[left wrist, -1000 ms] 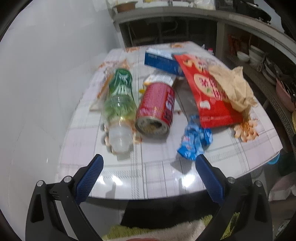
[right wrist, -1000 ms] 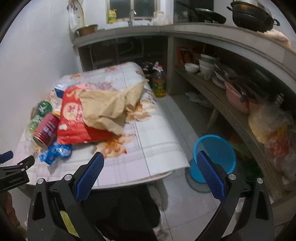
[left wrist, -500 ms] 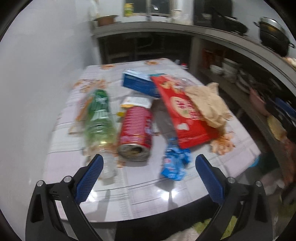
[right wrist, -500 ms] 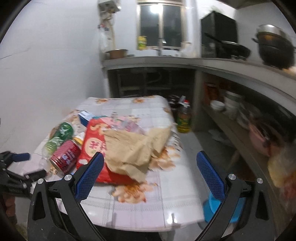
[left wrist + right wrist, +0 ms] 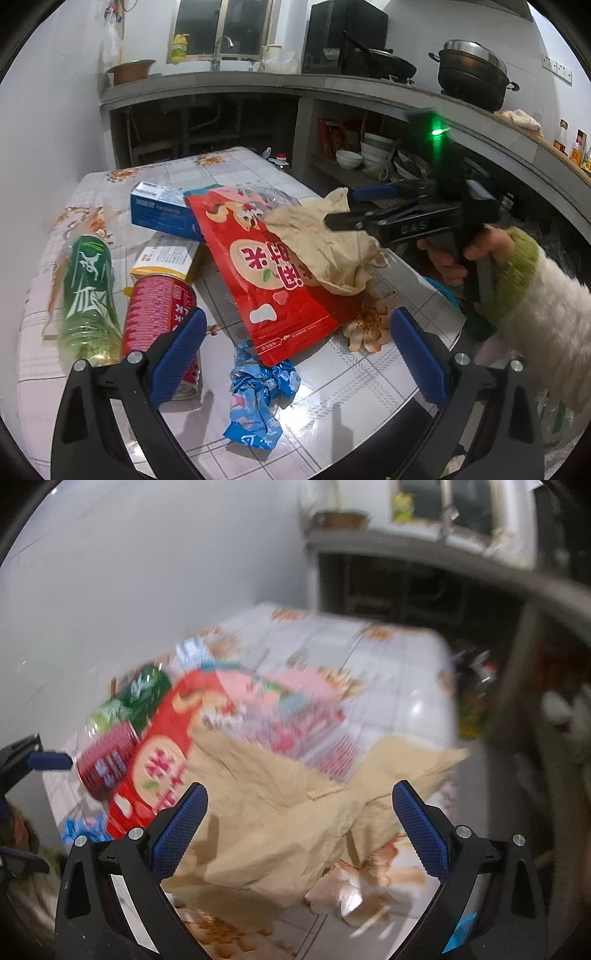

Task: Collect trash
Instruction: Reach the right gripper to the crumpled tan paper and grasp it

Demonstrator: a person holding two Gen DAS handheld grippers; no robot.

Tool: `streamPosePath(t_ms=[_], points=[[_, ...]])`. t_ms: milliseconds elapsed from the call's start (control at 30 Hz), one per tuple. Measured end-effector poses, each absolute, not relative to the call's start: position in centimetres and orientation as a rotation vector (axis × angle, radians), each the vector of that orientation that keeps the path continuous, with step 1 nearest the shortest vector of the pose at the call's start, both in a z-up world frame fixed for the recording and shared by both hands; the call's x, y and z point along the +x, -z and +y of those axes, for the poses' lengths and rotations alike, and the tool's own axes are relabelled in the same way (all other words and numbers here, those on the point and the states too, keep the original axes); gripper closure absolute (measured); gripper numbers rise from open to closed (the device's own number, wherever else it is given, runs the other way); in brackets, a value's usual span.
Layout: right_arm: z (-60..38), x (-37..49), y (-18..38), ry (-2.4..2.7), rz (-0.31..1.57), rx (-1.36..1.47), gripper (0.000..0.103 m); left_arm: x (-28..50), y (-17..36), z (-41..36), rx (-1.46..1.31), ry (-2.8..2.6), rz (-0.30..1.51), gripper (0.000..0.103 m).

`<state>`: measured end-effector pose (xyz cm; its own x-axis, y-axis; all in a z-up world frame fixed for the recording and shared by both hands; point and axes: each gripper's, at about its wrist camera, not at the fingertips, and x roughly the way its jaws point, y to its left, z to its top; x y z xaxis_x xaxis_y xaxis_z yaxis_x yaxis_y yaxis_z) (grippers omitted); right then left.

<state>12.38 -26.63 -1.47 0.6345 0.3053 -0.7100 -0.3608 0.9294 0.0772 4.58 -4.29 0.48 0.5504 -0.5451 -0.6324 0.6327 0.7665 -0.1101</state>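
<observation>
Right wrist view: right gripper gaping wide over brown paper; left gripper hanging open above blue wrapper on desk.

The brown paper bag looked matt and creased; the red snack packet and blue wrapper were glossy plastic, the tablecloth smooth and shiny.

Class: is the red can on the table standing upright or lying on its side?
On its side: the red can lies lengthwise beside the green bottle.
</observation>
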Motion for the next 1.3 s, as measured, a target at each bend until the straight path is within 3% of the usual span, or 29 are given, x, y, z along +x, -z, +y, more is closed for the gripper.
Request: streamPosePath(t_ms=[233, 400, 467, 667, 1000, 1300], points=[[-28.4, 13.4, 4.4, -0.464, 0.903, 0.072, 0.011, 4.8, 0.6, -4.6, 0.162, 0.721, 0.719, 0.006], [-30.9, 12.5, 5.1, -0.458, 0.913, 0.246, 0.041, 4.4, 0.6, -4.6, 0.162, 0.745, 0.712, 0.006], [-31.8, 11.8, 5.6, -0.434, 0.93, 0.298, 0.063, 4.1, 0.4, -4.6, 0.168, 0.747, 0.7, 0.006], [-31.6, 10.4, 6.0, -0.362, 0.947, 0.328, 0.098, 3.6, 0.1, -4.4, 0.152, 0.766, 0.672, 0.006], [-31.4, 2.0, 2.2, -0.293, 0.825, 0.474, 0.1, 2.4, -0.8, -4.7, 0.137, 0.826, 0.642, 0.006], [-31.4, -3.0, 1.7, -0.484, 0.81, 0.8, 0.1, 1.3, -1.7, -6.7, 0.137, 0.929, 0.629, 0.023]])
